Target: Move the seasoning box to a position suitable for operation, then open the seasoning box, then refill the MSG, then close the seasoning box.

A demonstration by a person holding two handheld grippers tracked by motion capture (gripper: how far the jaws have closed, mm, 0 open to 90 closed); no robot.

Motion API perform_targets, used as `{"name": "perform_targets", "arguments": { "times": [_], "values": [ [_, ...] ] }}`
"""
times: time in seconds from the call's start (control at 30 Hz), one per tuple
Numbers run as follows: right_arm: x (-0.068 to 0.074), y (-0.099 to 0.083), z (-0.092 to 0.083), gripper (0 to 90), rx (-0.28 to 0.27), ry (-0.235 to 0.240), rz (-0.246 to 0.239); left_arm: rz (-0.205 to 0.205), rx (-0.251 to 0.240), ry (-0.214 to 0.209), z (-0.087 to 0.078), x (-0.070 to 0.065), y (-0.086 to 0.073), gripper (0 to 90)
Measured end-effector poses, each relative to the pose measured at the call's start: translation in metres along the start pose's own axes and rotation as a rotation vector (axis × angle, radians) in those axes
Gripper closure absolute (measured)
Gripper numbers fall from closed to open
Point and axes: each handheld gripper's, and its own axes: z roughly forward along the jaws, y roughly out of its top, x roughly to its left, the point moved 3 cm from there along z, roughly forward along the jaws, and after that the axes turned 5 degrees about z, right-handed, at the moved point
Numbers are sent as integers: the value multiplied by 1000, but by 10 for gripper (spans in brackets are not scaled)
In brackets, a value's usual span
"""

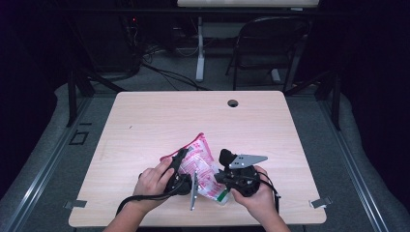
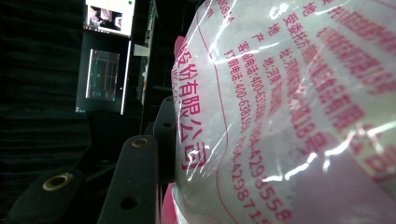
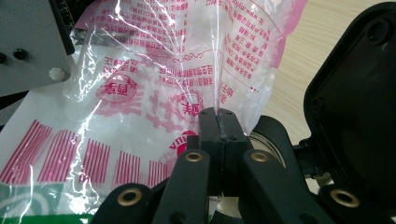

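Bag [image 1: 203, 166] of clear plastic with pink print, lying near the table's [image 1: 145, 121] front edge, about midway along it, between both hands. Left gripper [image 1: 180, 159] at the bag's left side, jaws partly apart with the bulging bag [image 2: 289, 116] pressed against the one black jaw in its own view; whether the pads clamp it, cannot tell. Right gripper [image 1: 223, 175] at the bag's right side, jaws together, pinching the bag's film [image 3: 140, 93] between the fingertips [image 3: 208, 128].
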Motion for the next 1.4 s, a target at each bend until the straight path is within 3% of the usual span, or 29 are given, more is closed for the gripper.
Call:
{"name": "perform_targets", "arguments": {
  "times": [1.4],
  "values": [
    [0,-1,1,900,-6,0,5,50,5,15,0,1,1,632]
  ]
}}
